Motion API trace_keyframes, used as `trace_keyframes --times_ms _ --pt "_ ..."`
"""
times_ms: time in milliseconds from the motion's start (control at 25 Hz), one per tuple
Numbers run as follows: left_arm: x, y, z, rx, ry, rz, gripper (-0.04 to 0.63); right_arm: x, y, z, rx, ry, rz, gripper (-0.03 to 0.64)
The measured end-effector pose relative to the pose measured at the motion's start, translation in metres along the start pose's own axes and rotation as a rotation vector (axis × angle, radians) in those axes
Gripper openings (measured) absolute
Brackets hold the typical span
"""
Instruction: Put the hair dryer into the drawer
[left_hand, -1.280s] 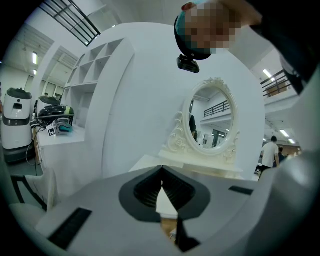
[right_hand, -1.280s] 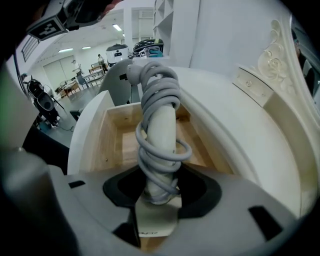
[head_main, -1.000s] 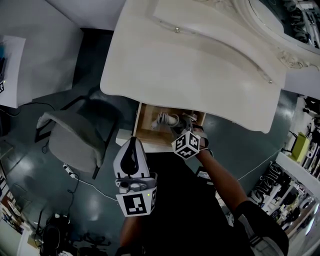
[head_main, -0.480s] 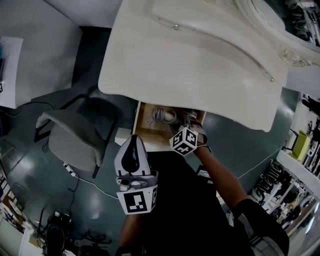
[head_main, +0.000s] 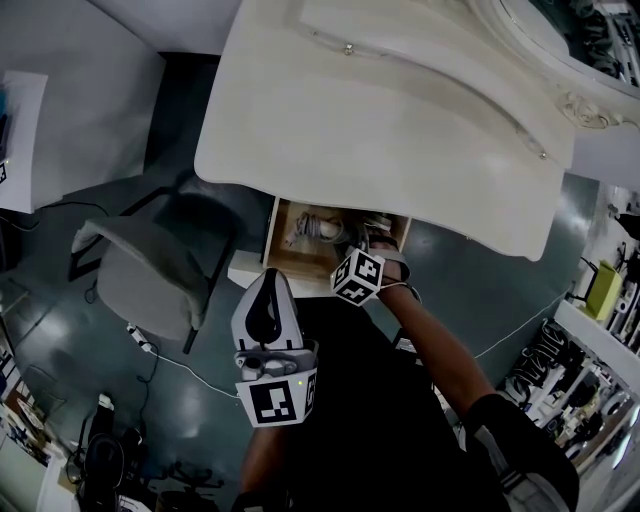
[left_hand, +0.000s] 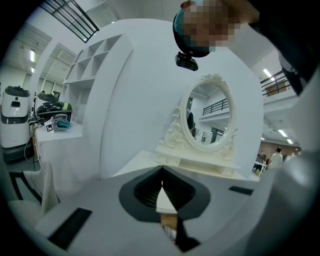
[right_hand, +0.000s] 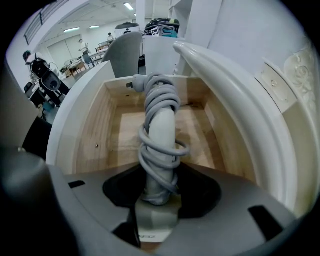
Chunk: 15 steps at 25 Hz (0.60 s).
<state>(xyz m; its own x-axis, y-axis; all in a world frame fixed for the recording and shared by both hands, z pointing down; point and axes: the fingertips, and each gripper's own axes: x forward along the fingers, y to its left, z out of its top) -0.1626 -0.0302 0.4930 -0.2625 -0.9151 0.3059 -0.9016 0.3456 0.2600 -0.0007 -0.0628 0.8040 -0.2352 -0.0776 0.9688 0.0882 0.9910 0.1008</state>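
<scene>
One hair dryer (right_hand: 161, 125), grey cord wound round it, is down inside the open drawer (right_hand: 117, 127).
Right tool (right_hand: 160, 192) grips its near end, jaws spread wide by the body, and the dryer's far end points at the drawer's back wall; I cannot tell whether it touches the wood. Since a second ago this tool and the dryer have slid left, further under the white worktop (head_main: 400, 130). Left tool (left_hand: 161, 175) stays pinched together, empty, held back near the grey chair (head_main: 150, 275).

On my feed, a grey chair (head_main: 150, 285) stands at eight o'clock from the cream vanity top (head_main: 400, 140), oval mirror (left_hand: 210, 117) at two.
</scene>
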Motion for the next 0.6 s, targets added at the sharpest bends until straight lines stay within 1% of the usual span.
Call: trace_keyframes --times_ms 360,480,600 --pt "-0.010 0.004 -0.003 0.014 -0.001 0.020 0.023 0.008 0.001 0.001 -0.052 0.044 -0.012 0.198" --pt "-0.014 0.004 -0.002 0.012 -0.010 0.028 0.024 0.012 0.001 0.002 -0.097 0.065 -0.026 0.199" --pt "-0.018 0.007 -0.003 0.004 -0.014 0.036 0.023 0.016 0.007 0.001 -0.132 0.089 -0.020 0.200"
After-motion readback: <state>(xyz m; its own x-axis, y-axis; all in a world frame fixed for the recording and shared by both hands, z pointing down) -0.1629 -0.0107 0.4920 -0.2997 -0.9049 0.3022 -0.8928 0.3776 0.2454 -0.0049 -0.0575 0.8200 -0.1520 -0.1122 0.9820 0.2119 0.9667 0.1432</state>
